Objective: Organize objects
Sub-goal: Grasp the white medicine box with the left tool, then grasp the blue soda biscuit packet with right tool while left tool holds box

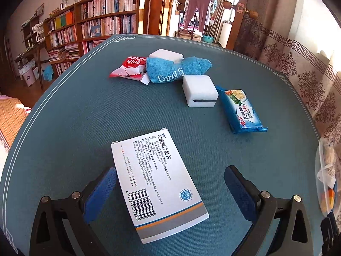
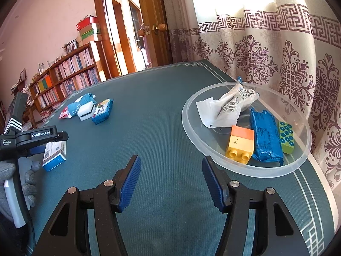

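Teal cloth covers the table (image 1: 89, 115), and a white medicine box (image 1: 157, 183) is seen lying flat on it. The box is straddled by the left gripper (image 1: 170, 189): its jaws stand open, one blue pad (image 1: 102, 192) just beside the box's left edge, the other well clear on the right. Beyond the box, a white sponge block (image 1: 200, 93) is set beside a blue noodle packet (image 1: 240, 111); a rolled blue towel (image 1: 174, 70), a red glue packet (image 1: 130, 68) and a second white block (image 1: 166, 54) are clustered behind it. Right of the box, a clear plastic bowl (image 2: 191, 128) is placed near the table's edge, with toy bricks and packets inside. The right gripper (image 2: 171, 181) is held open over bare cloth, nothing between its pads.
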